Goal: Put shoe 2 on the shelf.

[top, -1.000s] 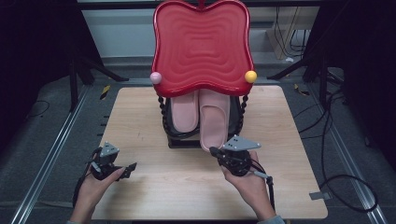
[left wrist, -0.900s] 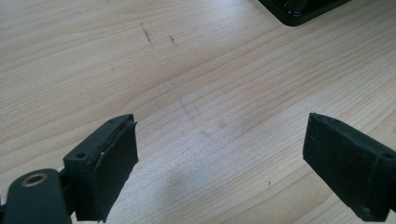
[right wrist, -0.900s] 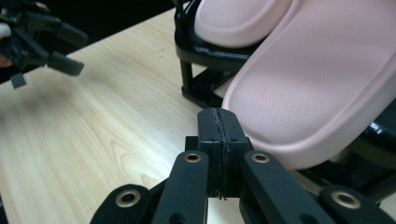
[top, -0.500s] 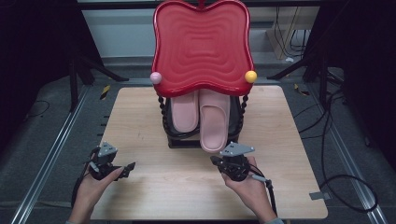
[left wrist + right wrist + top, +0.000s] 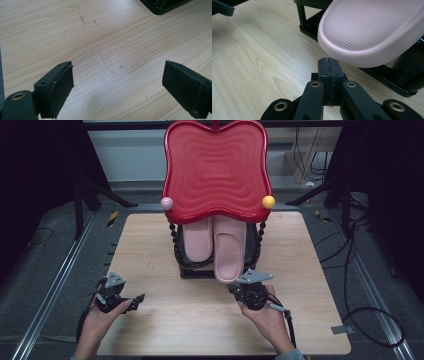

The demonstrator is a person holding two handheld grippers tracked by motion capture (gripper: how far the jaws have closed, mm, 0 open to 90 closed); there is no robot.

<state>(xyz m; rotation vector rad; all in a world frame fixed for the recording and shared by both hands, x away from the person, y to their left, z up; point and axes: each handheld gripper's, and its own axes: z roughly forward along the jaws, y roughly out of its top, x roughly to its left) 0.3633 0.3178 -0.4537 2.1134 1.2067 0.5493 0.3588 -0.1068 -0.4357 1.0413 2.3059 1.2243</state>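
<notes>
Right gripper view showed the right gripper (image 5: 329, 65) pressed shut, empty, just under the slipper (image 5: 372, 30) toe overhanging the rack (image 5: 192, 270); left gripper (image 5: 120, 85) stood open over bare table (image 5: 105, 45); opening before advancing seemed advisable.

Two hands reach in from the near edge, each holding a two-jaw gripper. The left hand (image 5: 100, 317) holds the left gripper (image 5: 134, 301) low at the near left, pointing right, its jaws standing wide apart with nothing between them. The right hand (image 5: 265, 312) holds the right gripper (image 5: 234, 287) near the centre, angled far and leftward, jaws pressed flat together. Its forearm appears to slant in from the near right.
</notes>
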